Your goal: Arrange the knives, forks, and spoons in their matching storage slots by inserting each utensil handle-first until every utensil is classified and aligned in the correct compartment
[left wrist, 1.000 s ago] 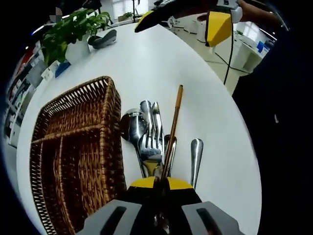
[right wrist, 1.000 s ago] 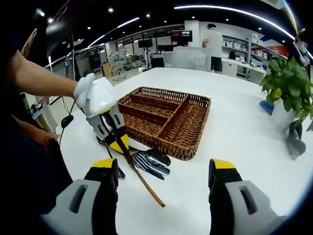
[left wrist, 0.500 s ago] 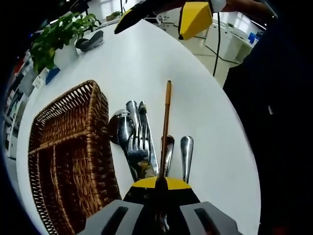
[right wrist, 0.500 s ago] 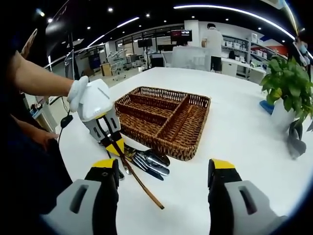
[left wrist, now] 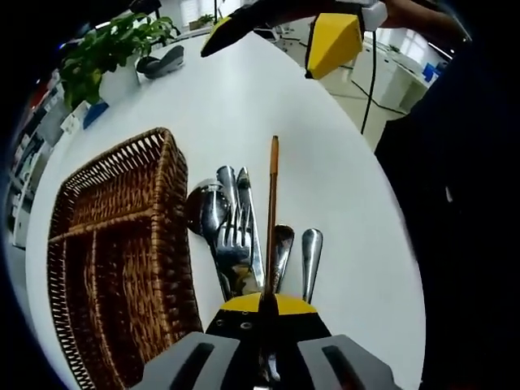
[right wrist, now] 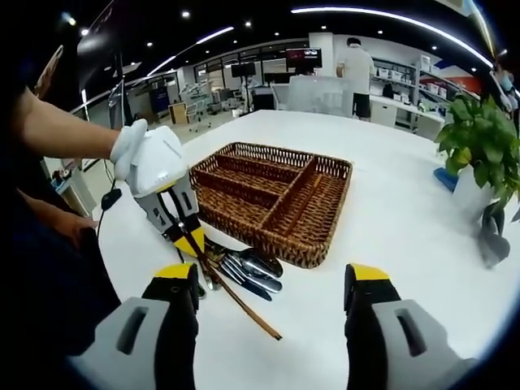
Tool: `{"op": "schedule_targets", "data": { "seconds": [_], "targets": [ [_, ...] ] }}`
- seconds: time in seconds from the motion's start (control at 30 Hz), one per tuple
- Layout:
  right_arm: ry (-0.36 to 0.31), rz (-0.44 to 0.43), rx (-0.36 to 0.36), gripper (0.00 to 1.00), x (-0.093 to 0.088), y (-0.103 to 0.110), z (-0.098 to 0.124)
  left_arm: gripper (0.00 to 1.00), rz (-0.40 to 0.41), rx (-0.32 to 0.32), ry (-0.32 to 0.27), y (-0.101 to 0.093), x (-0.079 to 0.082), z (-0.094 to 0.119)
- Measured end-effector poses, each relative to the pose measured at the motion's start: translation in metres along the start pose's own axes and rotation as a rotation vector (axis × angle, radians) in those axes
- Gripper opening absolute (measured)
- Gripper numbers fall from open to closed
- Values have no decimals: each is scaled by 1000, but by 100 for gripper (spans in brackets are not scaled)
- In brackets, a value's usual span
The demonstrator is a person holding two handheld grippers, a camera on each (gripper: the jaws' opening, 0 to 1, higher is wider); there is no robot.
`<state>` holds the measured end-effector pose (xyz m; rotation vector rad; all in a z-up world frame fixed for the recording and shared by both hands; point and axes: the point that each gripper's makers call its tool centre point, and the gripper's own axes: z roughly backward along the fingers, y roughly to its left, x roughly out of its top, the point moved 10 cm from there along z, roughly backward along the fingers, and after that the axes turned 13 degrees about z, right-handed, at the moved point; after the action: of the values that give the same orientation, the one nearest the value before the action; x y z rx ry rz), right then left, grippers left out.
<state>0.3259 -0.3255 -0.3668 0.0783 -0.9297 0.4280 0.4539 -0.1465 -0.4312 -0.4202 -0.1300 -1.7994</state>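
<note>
My left gripper (left wrist: 266,307) is shut on one end of a long brown wooden-handled utensil (left wrist: 271,211), which points away over the white table. Under it lies a pile of steel forks and spoons (left wrist: 236,231), right beside the wicker tray (left wrist: 175,203) with its long slots. In the right gripper view the left gripper (right wrist: 193,242) hangs over the pile (right wrist: 252,268) in front of the tray (right wrist: 327,167), and the brown utensil (right wrist: 244,307) slants down toward me. My right gripper (right wrist: 269,276) stands open with nothing between its jaws; it also shows from the left gripper view (left wrist: 280,32).
A potted plant (right wrist: 479,138) and a dark object (right wrist: 491,231) stand at the far side of the round white table (right wrist: 406,211). The person's arm (right wrist: 65,130) and dark clothes are at the table's edge. Desks and people fill the room behind.
The left gripper has shifted slightly back over the pile with the brown utensil, whose free end has swung a little. The right gripper has stayed open and still.
</note>
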Motion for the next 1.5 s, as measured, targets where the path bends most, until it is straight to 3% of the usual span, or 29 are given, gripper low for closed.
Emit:
{"op": "schedule_targets", "data": {
  "seconds": [0.37, 0.73, 1.1, 1.27, 1.43, 1.5],
  "targets": [
    [25, 1, 38, 70, -6, 19, -8, 2, 99, -23, -20, -4, 0, 9],
    [44, -62, 100, 53, -17, 45, -18, 2, 269, -79, -95, -6, -1, 18],
    [47, -302, 178, 31, -34, 62, -27, 2, 349, -107, -123, -14, -4, 13],
    [78, -477, 233, 28, -45, 70, -44, 2, 377, -113, -144, -19, -2, 13],
    [29, -783, 272, 27, -52, 71, -57, 2, 392, -115, -148, -20, -4, 13],
    [26, -791, 250, 27, -55, 69, -59, 2, 418, -123, -174, -22, -2, 13]
  ]
}}
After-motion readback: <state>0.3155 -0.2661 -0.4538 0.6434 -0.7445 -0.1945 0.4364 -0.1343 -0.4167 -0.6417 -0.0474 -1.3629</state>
